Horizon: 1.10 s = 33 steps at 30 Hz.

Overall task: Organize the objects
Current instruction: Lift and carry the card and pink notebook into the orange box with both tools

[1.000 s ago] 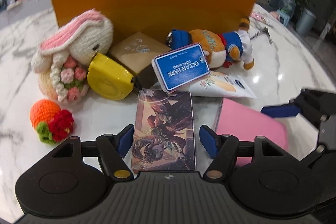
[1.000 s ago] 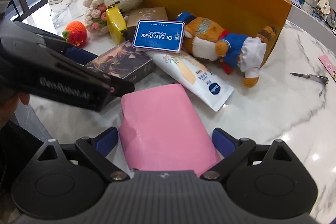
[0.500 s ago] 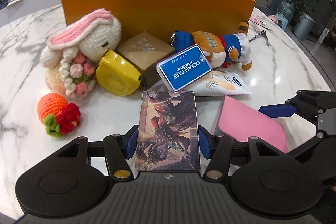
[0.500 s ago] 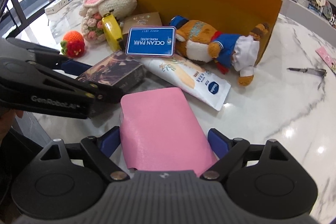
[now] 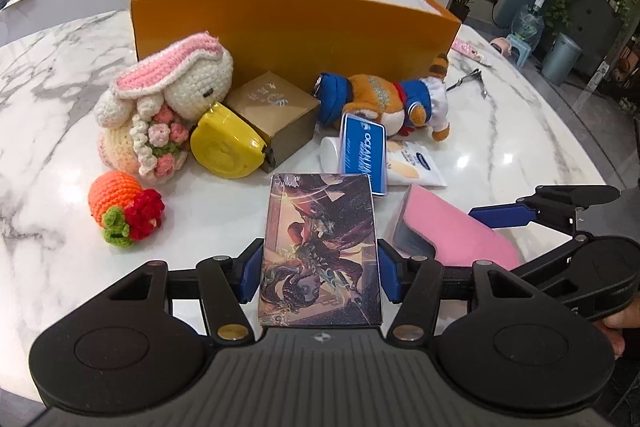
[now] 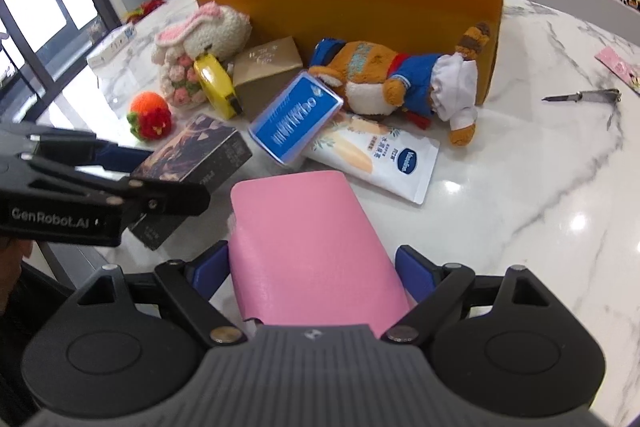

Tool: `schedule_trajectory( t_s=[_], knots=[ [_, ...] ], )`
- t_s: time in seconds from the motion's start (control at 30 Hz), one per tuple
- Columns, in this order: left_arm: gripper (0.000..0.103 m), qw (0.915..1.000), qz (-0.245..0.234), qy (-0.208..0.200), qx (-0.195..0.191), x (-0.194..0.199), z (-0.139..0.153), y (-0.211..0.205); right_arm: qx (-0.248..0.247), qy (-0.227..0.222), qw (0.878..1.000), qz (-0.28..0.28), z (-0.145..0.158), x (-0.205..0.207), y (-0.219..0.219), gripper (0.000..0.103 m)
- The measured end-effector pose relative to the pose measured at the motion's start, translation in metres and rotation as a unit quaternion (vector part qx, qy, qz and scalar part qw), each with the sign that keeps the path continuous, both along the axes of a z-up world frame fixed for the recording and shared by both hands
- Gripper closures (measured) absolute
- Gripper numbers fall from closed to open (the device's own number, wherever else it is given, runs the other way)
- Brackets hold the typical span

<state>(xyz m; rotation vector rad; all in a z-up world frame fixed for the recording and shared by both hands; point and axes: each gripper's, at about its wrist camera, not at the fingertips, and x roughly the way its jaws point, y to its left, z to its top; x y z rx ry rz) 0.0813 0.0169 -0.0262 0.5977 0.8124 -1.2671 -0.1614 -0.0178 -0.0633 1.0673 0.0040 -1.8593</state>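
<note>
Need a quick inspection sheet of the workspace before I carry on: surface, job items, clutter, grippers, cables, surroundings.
Surface: white marble table.
Job's things: orange box open; crochet bunny, plush, yellow tape measure and brown box in front of it.
Clutter: nail clipper off to the side.
Grippers: left hand-held gripper shut on card box; right hand-held gripper straddles pink wallet, one pad apart.
Cables: nothing seen on the table.
Surroundings: plants, shelves.
</note>
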Motion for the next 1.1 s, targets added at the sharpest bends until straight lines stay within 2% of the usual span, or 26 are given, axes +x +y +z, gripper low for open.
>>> schedule_trajectory(
  t_s=[0.57,1.1],
  knots=[
    [0.037,0.9992,0.001,-0.009,-0.040,0.001,0.020,0.005,-0.035,0.037,0.998,-0.036,0.041,0.005,0.014,0.015],
    [0.037,0.9969,0.005,-0.047,-0.063,-0.003,0.046,0.003,-0.063,0.061,0.994,-0.068,0.062,0.000,0.015,0.015]
  ],
)
